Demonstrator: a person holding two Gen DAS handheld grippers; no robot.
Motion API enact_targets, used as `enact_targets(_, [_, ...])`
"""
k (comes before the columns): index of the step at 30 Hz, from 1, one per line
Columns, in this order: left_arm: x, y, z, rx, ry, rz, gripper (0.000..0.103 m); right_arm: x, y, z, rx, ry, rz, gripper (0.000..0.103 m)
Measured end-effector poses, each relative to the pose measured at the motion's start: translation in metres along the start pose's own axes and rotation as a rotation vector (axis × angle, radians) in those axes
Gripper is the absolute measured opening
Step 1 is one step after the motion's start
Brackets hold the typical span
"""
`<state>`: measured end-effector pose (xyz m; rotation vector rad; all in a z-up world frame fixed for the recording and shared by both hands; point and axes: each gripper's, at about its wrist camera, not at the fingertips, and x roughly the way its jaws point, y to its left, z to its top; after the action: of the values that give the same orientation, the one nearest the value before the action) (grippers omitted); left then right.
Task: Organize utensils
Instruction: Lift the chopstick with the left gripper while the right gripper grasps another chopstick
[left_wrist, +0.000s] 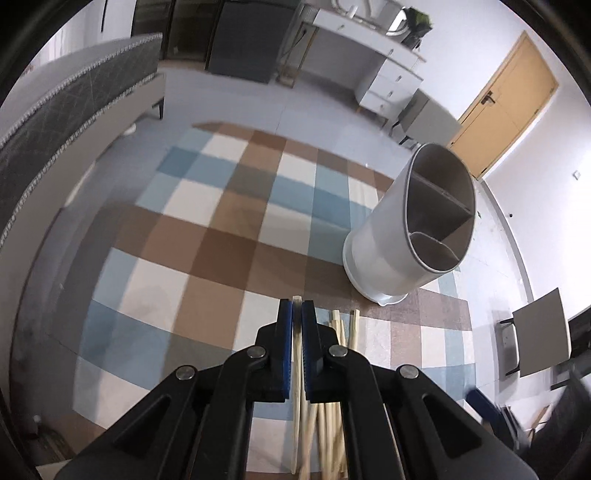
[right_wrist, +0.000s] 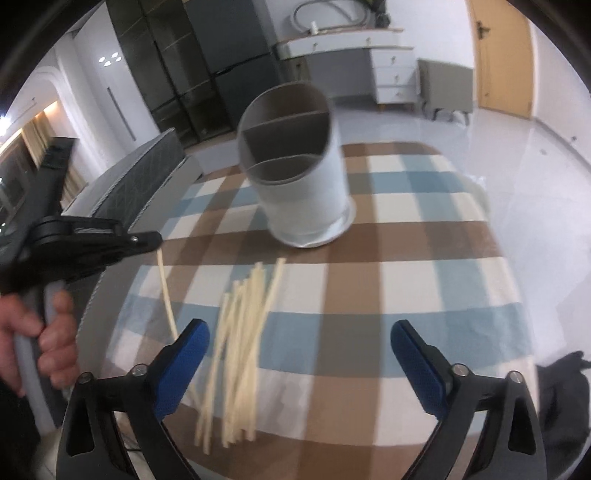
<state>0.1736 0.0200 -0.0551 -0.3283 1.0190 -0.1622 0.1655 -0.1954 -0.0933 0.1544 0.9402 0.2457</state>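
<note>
- One round desk (right_wrist: 424, 240) carries everything, under a checked cloth of brown, blue and cream squares (left_wrist: 207, 236).
- Toward the far side of that cloth stands a tall white cylindrical utensil holder (right_wrist: 306, 195), upright on a slightly wider base; thin grey partitions split its inside into compartments, and no utensil shows in them.
- Nearer than the holder, and apart from it, lies a loose bundle of pale wooden chopsticks (right_wrist: 240, 332), fanned out on the cloth with their far tips pointing toward the holder.
- The right claw (right_wrist: 299, 354), black with blue ribbed pads, hangs just above the near end of that bundle; its jaws stand wide apart with nothing gripped, though the bundle lies partly under the left pad.
- The left claw (left_wrist: 296, 314) is pinched tight on a single pale chopstick (left_wrist: 296, 354), whose tip pokes out just beyond the blue pads.
- From the right wrist view, that same chopstick (right_wrist: 166, 295) dangles down from the left claw (right_wrist: 157, 238), lifted clear of the cloth and to the left of the bundle.
- A bare hand (right_wrist: 44, 332) grips the left claw's grey handle at the picture's left edge.
</note>
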Motion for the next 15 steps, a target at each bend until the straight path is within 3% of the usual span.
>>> enact_targets(3, [0.000,0.020,-0.002,-0.022,-0.005,-0.029,0.000,0.025,0.009,0.018,-0.022,0.068,0.009,0.084])
enact_targets(10, [0.009,0.052,-0.003,-0.096,0.048,-0.053,0.000,0.094,0.024,0.052,-0.059,0.218,-0.075,0.061])
enact_targets(11, [0.012,0.057,-0.002,-0.112,0.062,-0.061,0.000,0.103,0.027,0.054,-0.070,0.237,-0.094,0.057])
enact_targets(13, [0.013,0.064,-0.003,-0.134,0.083,-0.067,0.000,0.122,0.030,0.054,-0.078,0.279,-0.118,0.038])
enact_targets(15, [0.011,0.067,-0.004,-0.136,0.085,-0.066,0.000,0.133,0.033,0.053,-0.089,0.283,-0.157,0.036])
